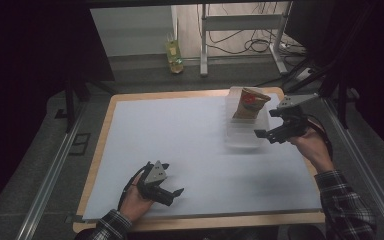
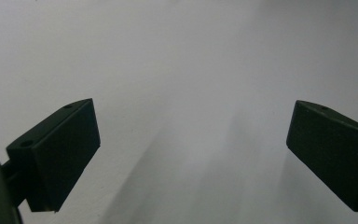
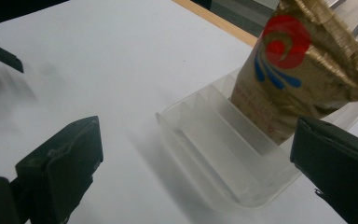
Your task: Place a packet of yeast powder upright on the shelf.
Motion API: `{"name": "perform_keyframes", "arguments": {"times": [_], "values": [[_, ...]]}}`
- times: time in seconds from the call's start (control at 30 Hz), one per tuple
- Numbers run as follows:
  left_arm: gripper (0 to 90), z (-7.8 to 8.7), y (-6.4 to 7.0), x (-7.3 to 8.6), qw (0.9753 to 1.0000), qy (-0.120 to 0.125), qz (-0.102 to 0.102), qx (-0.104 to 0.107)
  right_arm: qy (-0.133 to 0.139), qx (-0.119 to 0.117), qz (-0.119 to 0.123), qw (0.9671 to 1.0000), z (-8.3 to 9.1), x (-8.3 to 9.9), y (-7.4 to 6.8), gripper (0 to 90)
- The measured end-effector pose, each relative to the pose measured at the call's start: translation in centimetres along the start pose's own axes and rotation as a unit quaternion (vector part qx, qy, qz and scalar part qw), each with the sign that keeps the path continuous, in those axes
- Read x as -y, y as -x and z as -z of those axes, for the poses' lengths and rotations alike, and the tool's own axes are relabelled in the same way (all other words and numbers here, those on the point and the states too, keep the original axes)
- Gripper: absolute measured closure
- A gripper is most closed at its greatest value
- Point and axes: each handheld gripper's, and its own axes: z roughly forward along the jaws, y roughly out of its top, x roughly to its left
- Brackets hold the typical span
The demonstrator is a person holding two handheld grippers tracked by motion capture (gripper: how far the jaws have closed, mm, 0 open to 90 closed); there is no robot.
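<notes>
Gold snack bag (image 1: 250, 103) standing in the far slot of a clear ribbed tray (image 1: 241, 135) at far right of the surface (image 1: 190, 145), right gripper (image 1: 269, 131) beside the tray, fingers apart and empty, left gripper (image 1: 172, 192) near left, fingers apart.

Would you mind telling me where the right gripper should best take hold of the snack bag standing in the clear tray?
Probably the crimped top of the snack bag, from above: it stands free of the clear tray, whose walls hide its base.

A gold snack bag (image 1: 250, 103) with a red swirl stands upright in a clear ridged plastic tray (image 1: 240, 136), upper right of the high view.
</notes>
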Motion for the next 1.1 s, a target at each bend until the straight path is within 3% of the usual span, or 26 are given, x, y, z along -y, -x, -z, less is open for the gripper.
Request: {"name": "perform_keyframes", "arguments": {"times": [0.43, 1.1], "values": [[2.5, 0.1, -0.1, 0.0, 1.0, 0.003, 0.002, 0.003, 0.012, -0.002, -0.012, 0.9999, 1.3, 1.6, -1.7, 2.4], [2.1, 0.1, -0.1, 0.1, 1.0, 0.002, 0.002, 0.0, 0.015, -0.015, -0.01, 0.9997, 1.0, 3.8, -4.4, 2.3]]}}
